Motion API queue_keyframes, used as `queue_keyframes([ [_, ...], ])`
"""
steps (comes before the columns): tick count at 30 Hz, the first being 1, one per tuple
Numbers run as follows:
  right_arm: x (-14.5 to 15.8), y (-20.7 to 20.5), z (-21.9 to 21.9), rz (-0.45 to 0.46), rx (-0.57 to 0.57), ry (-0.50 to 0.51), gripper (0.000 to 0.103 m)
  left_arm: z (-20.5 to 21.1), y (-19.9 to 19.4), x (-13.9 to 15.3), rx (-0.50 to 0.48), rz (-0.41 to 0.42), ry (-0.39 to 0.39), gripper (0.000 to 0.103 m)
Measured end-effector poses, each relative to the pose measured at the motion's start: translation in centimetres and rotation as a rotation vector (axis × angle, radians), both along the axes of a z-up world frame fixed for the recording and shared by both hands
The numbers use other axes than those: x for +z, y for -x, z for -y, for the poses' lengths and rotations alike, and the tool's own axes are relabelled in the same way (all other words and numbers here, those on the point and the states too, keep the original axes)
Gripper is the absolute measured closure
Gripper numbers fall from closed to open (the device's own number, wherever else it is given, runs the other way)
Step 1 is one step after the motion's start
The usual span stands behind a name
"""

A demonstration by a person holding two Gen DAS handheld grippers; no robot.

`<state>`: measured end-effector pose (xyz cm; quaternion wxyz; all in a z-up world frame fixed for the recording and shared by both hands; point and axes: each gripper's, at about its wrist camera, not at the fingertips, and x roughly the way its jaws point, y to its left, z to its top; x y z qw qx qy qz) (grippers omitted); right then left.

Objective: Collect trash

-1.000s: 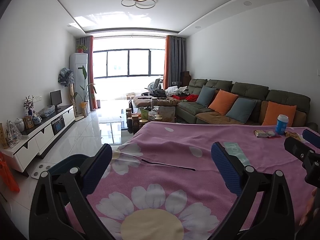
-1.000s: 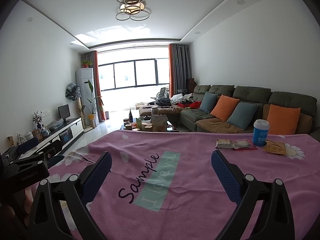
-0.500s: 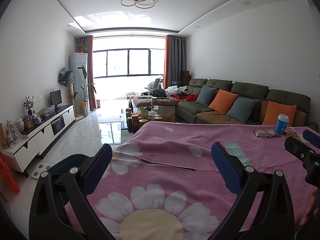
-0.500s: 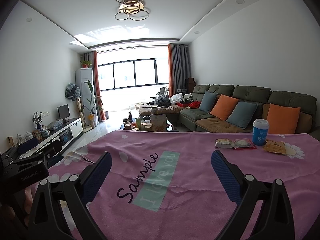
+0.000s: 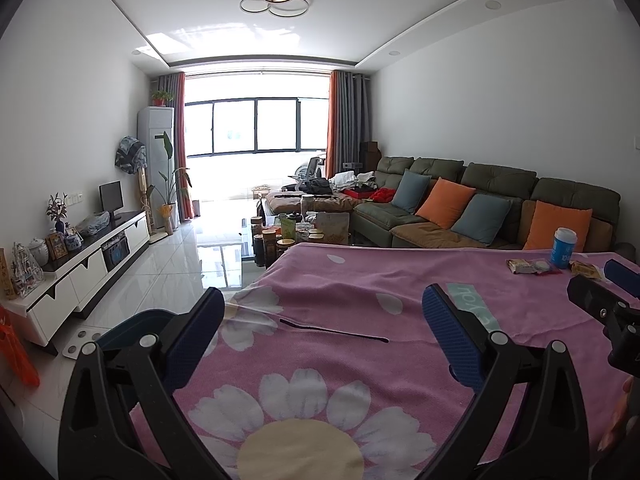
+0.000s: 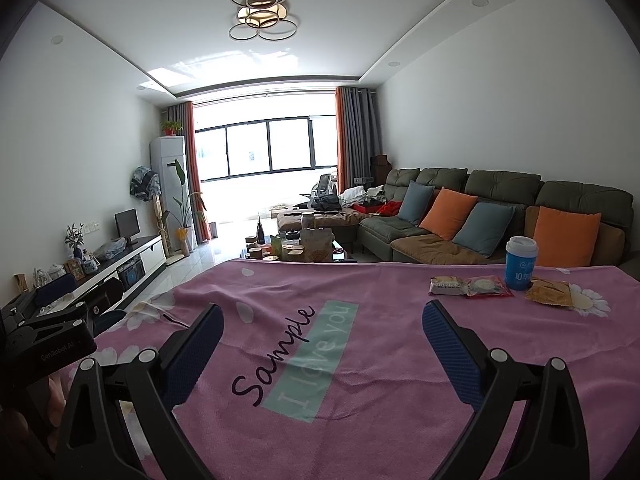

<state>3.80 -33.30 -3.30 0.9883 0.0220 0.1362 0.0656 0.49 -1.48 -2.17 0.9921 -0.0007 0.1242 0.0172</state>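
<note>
The right claw [image 6: 322, 336] hangs spread wide above the pink-clothed bench [image 6: 380, 344], wrappers [image 6: 470, 286] beside a blue cup [image 6: 520, 264] at its far right.

From my right camera I read "Sample" in dark script on the pink cloth [image 6: 400, 360], and beside that word a pale green band [image 6: 316, 364] printed "I love you" in white. The blue cup [image 6: 520, 264], well beyond the band toward the sofa, shows "10" followed by a character I cannot make out. The left gripper's black body [image 6: 48, 344], at the cloth's left edge, carries "GenRobot.AI" in small letters. Print on the snack wrappers [image 6: 470, 286] beside the cup is too small to read.
</note>
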Motion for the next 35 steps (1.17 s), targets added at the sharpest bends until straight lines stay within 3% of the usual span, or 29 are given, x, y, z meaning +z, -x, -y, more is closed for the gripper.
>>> queue_keyframes([
  [25, 0.0, -0.2, 0.0, -0.006, -0.005, 0.003, 0.007, -0.6, -0.8, -0.5, -0.027, -0.036, 0.004, 0.006],
  [32, -0.4, -1.2, 1.9, -0.072, -0.03, 0.006, 0.007, -0.3, -4.9, -1.1, -0.092, -0.221, 0.027, 0.006],
  [35, -0.7, -2.2, 3.8, -0.138, -0.034, 0.008, 0.007, -0.5, -8.3, -1.7, -0.112, -0.349, 0.043, 0.006],
])
